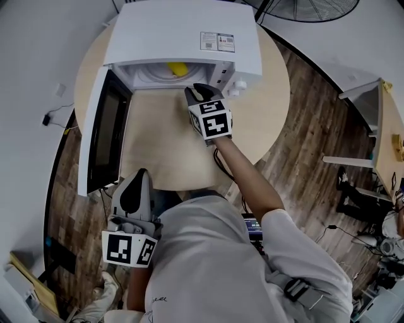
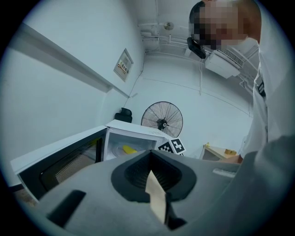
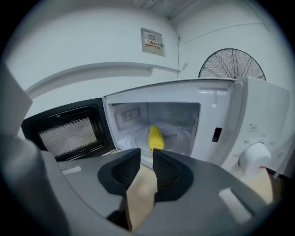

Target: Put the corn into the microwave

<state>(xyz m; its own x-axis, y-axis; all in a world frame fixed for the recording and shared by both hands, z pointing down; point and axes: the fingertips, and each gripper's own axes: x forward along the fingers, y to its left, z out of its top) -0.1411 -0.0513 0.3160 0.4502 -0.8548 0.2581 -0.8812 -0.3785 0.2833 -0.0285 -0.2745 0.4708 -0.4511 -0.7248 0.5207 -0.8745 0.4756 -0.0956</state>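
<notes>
One corn (image 3: pixel 156 137): lay inside the microwave on the cavity floor, toward the back, with no claw touching it.
Microwave (image 1: pixel 183 31): stood at the far side of the round surface (image 1: pixel 265 120), its cavity open toward the person.
Door (image 1: pixel 104 135): was swung fully out on the left, with its dark window facing inward.
Knob (image 3: pixel 252 154): a white dial sat on the panel to the right of the cavity.
Right claw (image 3: pixel 146 154): hung just outside the cavity mouth, pointed at the corn. Its jaws stood a narrow slit apart and the pads did not meet. Nothing was between them, and only the pale surface showed through the gap.
Left claw (image 2: pixel 150 156): was held low by the person's body, near the door's free edge and well apart from the cavity. Its jaws were closed together at the tips and held nothing.
Fan (image 1: pixel 309 7): stood behind the microwave, off the surface.
Step in hand: the placing itself looked done, since the corn rested inside and the right claw was empty outside the opening.
Next move: probably closing the door, if anything remained. That would call for the right claw to be clear of the doorway first. The left claw, being nearer, would then push the door's outer face round its hinge until it met the frame.
</notes>
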